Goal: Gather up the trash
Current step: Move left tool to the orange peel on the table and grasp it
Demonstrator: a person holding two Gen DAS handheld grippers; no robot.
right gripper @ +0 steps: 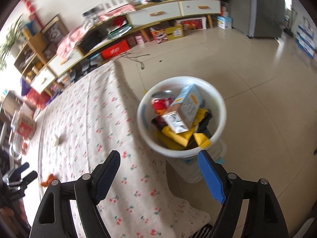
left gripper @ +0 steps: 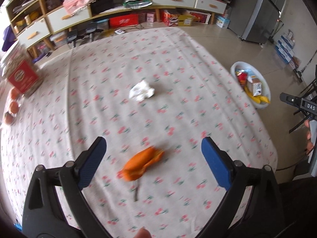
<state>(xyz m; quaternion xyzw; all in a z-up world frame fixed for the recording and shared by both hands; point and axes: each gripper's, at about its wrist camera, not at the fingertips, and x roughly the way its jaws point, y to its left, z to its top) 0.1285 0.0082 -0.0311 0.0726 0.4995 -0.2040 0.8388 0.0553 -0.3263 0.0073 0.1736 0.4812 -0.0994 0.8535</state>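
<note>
An orange peel (left gripper: 141,163) lies on the cherry-print tablecloth (left gripper: 99,91), between the wide-spread fingers of my left gripper (left gripper: 154,144), which is open and not touching it. A crumpled white tissue (left gripper: 141,91) rests farther back mid-table. My right gripper (right gripper: 158,158) stands open and empty over the table's right edge, just in front of the white trash bin (right gripper: 218,103). The bin (left gripper: 265,85) holds a red can (right gripper: 161,101), a light blue carton (right gripper: 186,107) and yellow wrappers (right gripper: 176,136). In the right wrist view the peel (right gripper: 47,179) and tissue (right gripper: 57,139) show small at the left.
A jar with a red label (left gripper: 22,77) and several oranges (left gripper: 12,107) sit at the table's left edge. A small twig (left gripper: 136,192) lies near the peel. Low shelving (left gripper: 118,6) runs along the back wall; a grey fridge (left gripper: 259,13) stands at the right. The other gripper (left gripper: 303,105) shows at the right edge.
</note>
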